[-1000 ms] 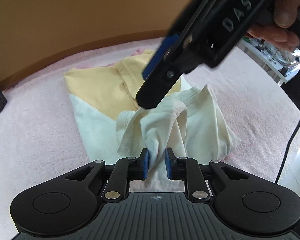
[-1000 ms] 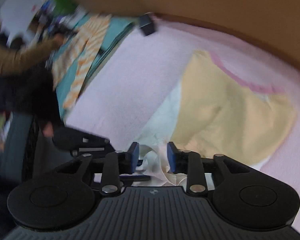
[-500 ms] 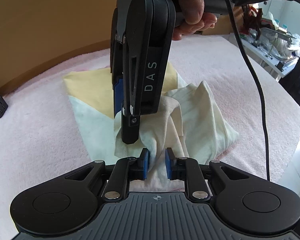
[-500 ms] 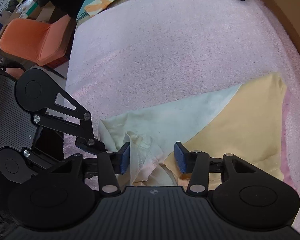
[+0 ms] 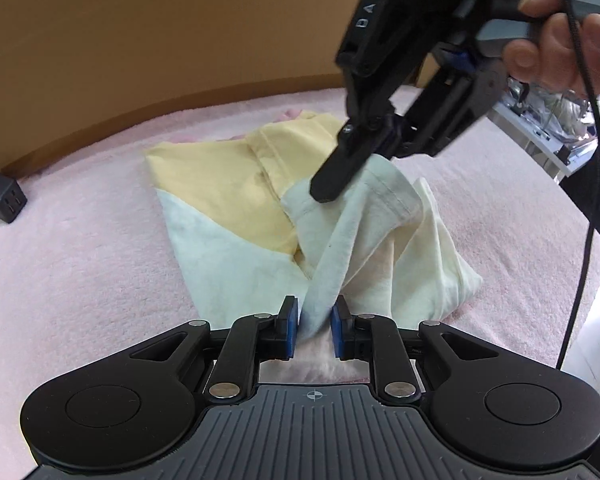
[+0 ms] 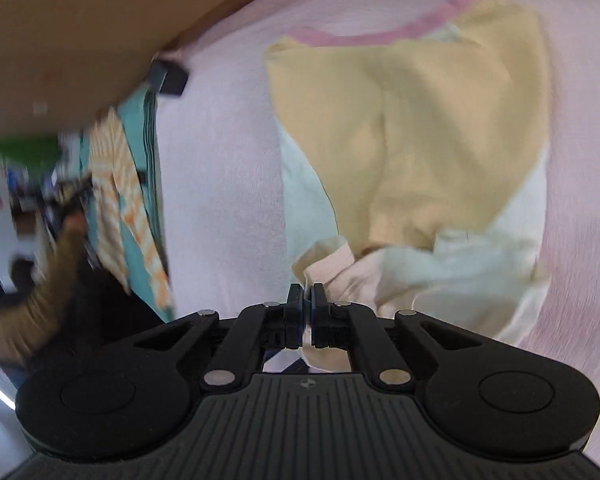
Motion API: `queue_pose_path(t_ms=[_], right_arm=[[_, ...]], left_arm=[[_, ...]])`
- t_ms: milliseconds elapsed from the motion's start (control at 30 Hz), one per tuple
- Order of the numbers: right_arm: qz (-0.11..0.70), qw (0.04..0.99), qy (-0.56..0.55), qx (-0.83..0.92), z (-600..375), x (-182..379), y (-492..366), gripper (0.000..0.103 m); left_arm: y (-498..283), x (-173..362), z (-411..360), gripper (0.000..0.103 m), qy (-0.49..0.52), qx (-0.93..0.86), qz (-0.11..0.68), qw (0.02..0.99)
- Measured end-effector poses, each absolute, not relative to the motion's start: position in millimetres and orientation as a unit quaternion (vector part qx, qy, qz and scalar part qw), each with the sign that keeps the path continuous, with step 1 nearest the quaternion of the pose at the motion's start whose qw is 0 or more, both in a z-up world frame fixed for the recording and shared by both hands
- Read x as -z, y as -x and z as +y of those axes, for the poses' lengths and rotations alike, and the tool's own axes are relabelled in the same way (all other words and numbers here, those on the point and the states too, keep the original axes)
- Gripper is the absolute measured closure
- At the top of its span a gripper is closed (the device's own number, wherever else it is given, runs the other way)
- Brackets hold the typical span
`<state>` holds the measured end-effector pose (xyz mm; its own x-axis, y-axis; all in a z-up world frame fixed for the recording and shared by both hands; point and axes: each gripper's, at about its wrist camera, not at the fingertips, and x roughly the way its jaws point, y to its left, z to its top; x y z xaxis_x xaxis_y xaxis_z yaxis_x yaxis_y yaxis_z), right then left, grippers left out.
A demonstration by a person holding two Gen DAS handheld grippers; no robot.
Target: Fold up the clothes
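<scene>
On the pink towel-covered tabletop (image 5: 80,264) lies the cream-and-yellow shirt (image 5: 228,216), half folded. The left gripper (image 5: 315,330) pinches its hem with narrow fingers; the right gripper (image 6: 307,312) has just clamped a bunched cream edge. Next comes, probably, lifting both corners and carrying them over the yellow part. Open towel surrounds it; a charger cube (image 5: 4,198) sits far left.

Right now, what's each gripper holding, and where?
Left gripper: a bunched fold of the cream-and-yellow shirt. Right gripper: pinching its hemmed edge.
</scene>
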<state>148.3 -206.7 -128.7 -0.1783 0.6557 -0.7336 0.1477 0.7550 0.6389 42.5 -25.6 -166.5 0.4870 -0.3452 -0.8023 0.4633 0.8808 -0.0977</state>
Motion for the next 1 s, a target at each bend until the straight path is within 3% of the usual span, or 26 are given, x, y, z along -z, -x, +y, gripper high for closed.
queue_pose_path(t_ms=[167,200,267,300,333,467,600,633,767,867,1000], right_arm=[[0.716,0.559,-0.397,-0.132,-216,148,-132,0.096],[0.713,0.555,-0.410,-0.125,-211,154,-134,0.090],[0.707,0.550,-0.431,-0.105,-197,169,-140,0.060],[0.705,0.555,-0.428,-0.108,-189,173,-146,0.034],[0.703,0.561,-0.422,-0.114,-181,176,-153,0.032],[0.676,0.618,-0.347,-0.201,-163,156,-173,0.041],[0.605,0.731,-0.154,-0.277,-167,104,-170,0.051],[0.591,0.744,-0.113,-0.291,-171,95,-164,0.058],[0.555,0.759,0.013,-0.339,-192,73,-136,0.063],[0.567,0.737,0.073,-0.360,-203,82,-108,0.065],[0.587,0.707,0.122,-0.376,-211,106,-83,0.072]], left_arm=[[-46,173,-11,0.085,-0.026,0.220,0.470,0.855],[-47,176,-5,0.085,-0.008,0.212,0.479,0.852],[-50,182,9,0.085,0.028,0.194,0.496,0.846],[-51,185,15,0.085,0.041,0.186,0.503,0.843],[-52,186,21,0.085,0.051,0.178,0.506,0.842],[-53,184,32,0.078,0.053,0.163,0.509,0.844],[-53,170,30,0.079,0.034,0.160,0.501,0.850],[-52,164,29,0.066,0.032,0.164,0.496,0.852],[-52,139,18,0.060,0.016,0.231,0.481,0.845],[-59,136,-1,0.030,-0.015,0.274,0.474,0.837],[-75,159,-35,0.027,-0.057,0.307,0.498,0.809]])
